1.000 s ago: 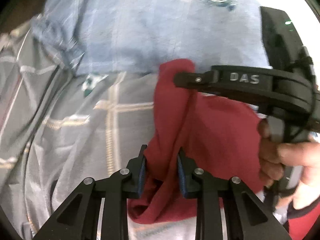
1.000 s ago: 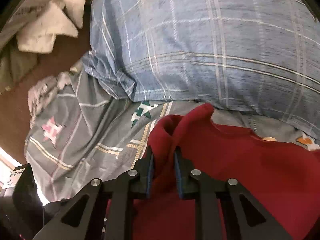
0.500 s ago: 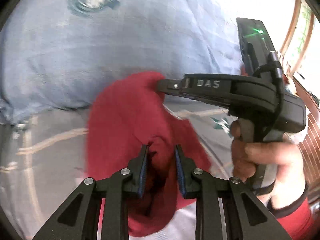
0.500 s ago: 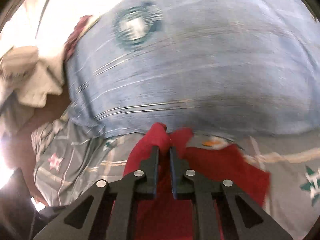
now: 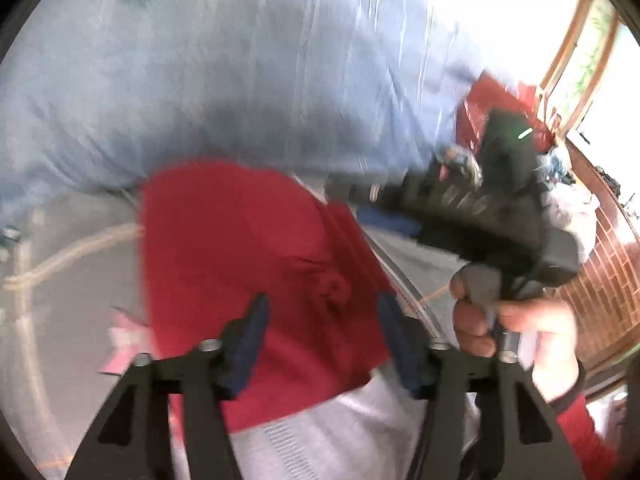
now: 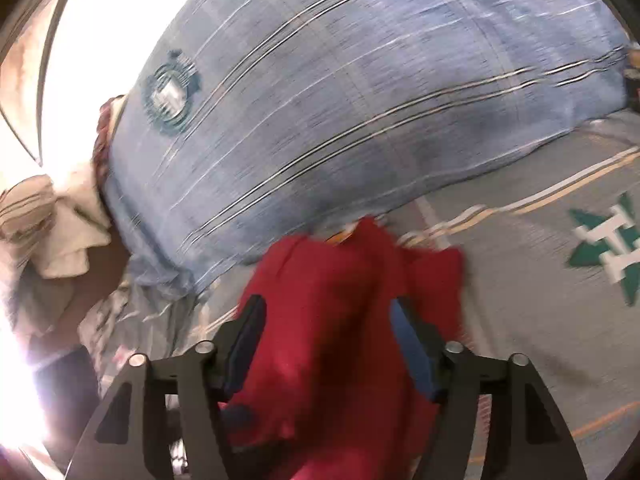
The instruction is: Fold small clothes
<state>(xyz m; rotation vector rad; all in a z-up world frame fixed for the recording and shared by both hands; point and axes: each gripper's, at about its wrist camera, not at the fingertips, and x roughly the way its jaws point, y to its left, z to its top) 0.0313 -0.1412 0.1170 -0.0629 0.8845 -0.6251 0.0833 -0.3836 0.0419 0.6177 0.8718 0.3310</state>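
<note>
my left gripper [image 5: 320, 336] is standing spread, its jaws having just been opening, with the red garment [image 5: 248, 264] lying loose between them. my right gripper [image 6: 324, 340] is spread the same way, also just opened, its pads clear of the red cloth beneath. the garment is resting on the grey patterned bedsheet [image 6: 520, 288], touching the big blue striped pillow [image 6: 340, 100]. my right hand [image 5: 516, 344] is gripping its handle, all blurred.
</note>
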